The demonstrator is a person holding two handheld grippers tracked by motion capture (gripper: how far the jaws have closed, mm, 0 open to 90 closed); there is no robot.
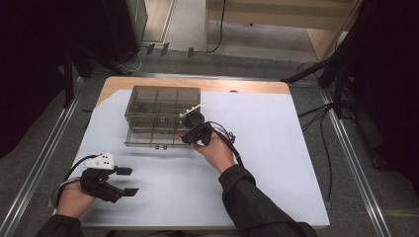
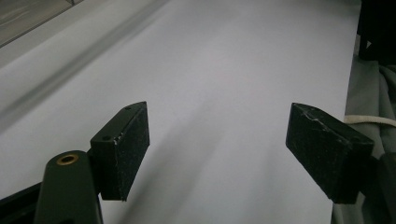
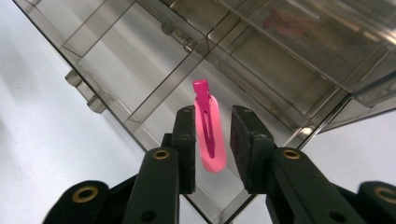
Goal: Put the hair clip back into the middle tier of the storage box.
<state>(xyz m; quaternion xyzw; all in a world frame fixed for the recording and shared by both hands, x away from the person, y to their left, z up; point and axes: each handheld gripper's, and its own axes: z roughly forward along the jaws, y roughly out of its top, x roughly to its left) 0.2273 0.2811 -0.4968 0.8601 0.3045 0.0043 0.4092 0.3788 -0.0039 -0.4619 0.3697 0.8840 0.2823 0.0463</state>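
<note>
A smoky clear organizer box (image 1: 148, 106) with several compartments stands open at the back left of the table. My right gripper (image 1: 187, 136) points into its front right compartment (image 3: 116, 79). A pink hair clip (image 3: 210, 135) lies between the two pads, with a thin gap showing on its right side, so the jaws stand slightly open around it. My left gripper (image 1: 127, 181) rests near the table's front left corner, wide open with nothing between its fingers. From its own camera, the left gripper (image 2: 217, 154) has bare white sheet between its jaws.
A white sheet (image 1: 276, 163) covers most of the wooden table (image 1: 197, 84). A black cable (image 1: 232, 145) trails from the right gripper. Dark stands and cables (image 1: 326, 108) line the floor on the right, and metal rails run along both sides.
</note>
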